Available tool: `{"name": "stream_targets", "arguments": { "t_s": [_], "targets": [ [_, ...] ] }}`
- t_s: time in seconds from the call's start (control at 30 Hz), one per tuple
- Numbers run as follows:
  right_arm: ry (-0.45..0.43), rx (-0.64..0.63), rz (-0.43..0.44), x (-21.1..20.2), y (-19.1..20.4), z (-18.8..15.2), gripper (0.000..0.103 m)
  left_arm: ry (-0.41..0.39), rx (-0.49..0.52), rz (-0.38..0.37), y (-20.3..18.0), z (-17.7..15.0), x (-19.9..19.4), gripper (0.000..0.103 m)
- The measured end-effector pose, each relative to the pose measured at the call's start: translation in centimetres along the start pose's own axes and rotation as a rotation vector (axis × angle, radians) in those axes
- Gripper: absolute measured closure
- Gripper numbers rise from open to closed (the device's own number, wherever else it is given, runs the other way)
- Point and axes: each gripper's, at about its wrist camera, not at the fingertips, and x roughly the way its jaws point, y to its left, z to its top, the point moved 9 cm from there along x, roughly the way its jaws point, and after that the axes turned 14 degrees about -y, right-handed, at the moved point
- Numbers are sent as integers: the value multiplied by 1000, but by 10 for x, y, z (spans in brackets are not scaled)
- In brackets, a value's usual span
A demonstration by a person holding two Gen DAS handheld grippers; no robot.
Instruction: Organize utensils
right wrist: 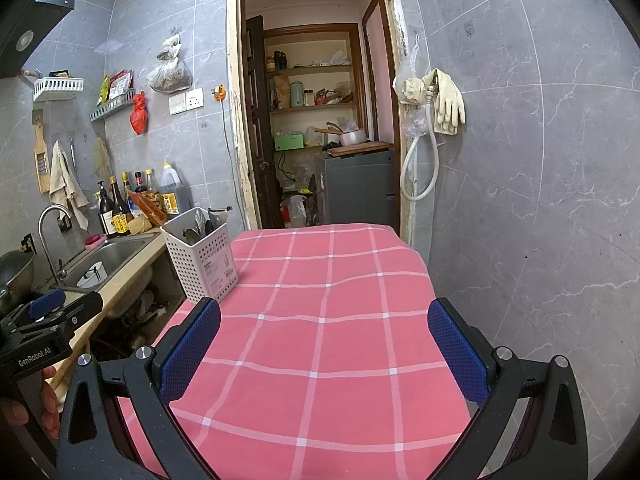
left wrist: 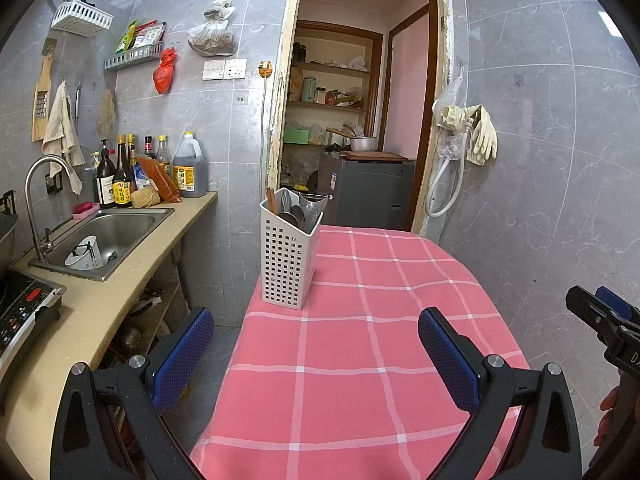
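We see the white perforated utensil caddy (left wrist: 289, 254) standing upright on the left edge of the tabletop (left wrist: 360, 360), which is covered in a pink cloth crossed with white lines; its long axis is vertical and its open mouth faces up. Inside the caddy the utensils (left wrist: 298, 210) stand on end with their working ends upward: brown chopsticks (left wrist: 272, 200) at the corner nearest the sink, spoon bowls and flat metal blades beside them, all poking just above the rim. In the right wrist view the caddy (right wrist: 200, 256) shows a small printed label on its side wall, too fine for us to read. Our left claw (left wrist: 316, 354) hovers over the cloth on the near side of the caddy, its blue pads wide apart and holding nothing. Our right claw (right wrist: 324, 354) is likewise spread apart and empty, over the cloth to the right of the caddy. The body of the left gripper, seen from the right wrist view, carries the words "GenRobot.AI". To the left of the caddy lies the steel sink (left wrist: 112, 236) with a white cup (left wrist: 85, 254) on its side in the basin; behind the sink stand sauce bottles (left wrist: 120, 176) and a large jug (left wrist: 189, 166) with yellow labels in Chinese characters that we cannot make out.
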Motion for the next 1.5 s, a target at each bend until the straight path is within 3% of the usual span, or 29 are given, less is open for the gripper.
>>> {"name": "stream_targets", "arguments": {
  "t_s": [1.5],
  "targets": [
    [7,-3,3,-1,0,-3,1,6,4,-1,-3,-1,-1,0]
  ]
}}
